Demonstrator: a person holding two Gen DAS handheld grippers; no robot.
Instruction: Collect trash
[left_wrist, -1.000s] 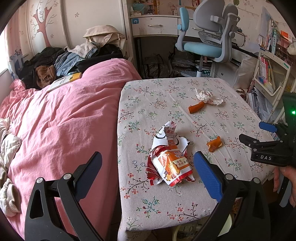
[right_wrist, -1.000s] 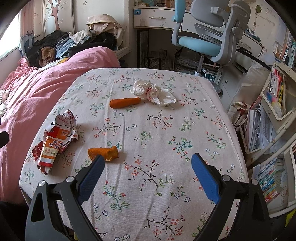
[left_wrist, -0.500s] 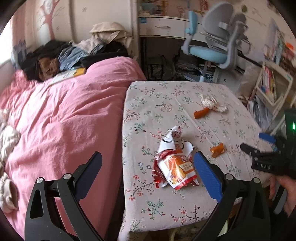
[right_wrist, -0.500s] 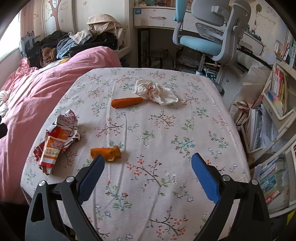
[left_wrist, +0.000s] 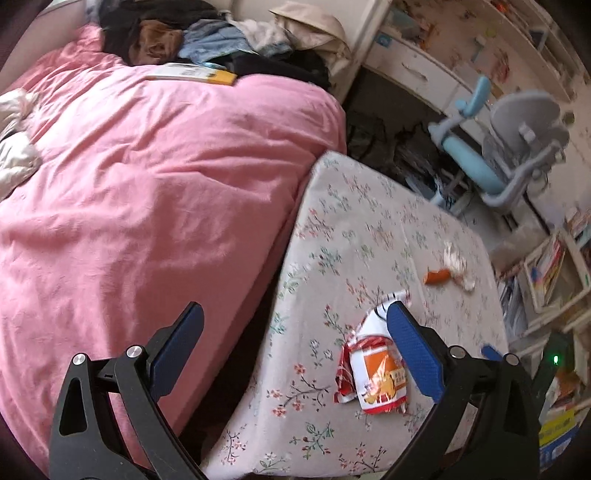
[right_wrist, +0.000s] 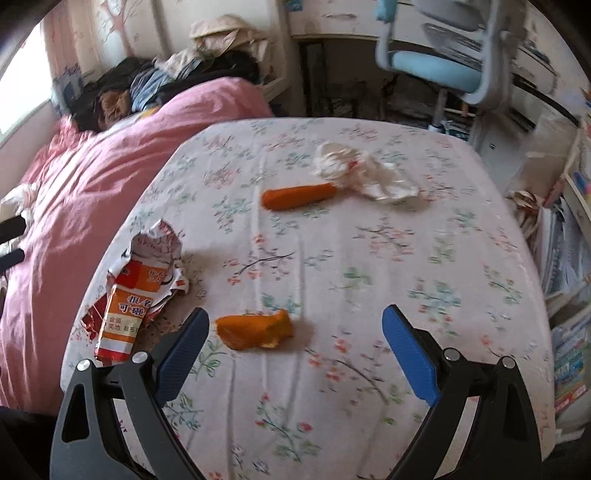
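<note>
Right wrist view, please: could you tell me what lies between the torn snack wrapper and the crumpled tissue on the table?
The carrot lies between the snack wrapper and the crumpled tissue, its far end touching the tissue; otherwise only bare tablecloth. The right wrist view shows this clearly.

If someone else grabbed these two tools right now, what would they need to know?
Left hand-held gripper: open, empty, hanging over the table's left edge beside the snack wrapper.
Right hand-held gripper: open, empty, low over the orange peel.
On the flowered table: wrapper at left, peel near the front, carrot piece farther back touching the crumpled tissue.
Done: nothing collected yet.
Left: all four pieces. No bin is in view.
</note>
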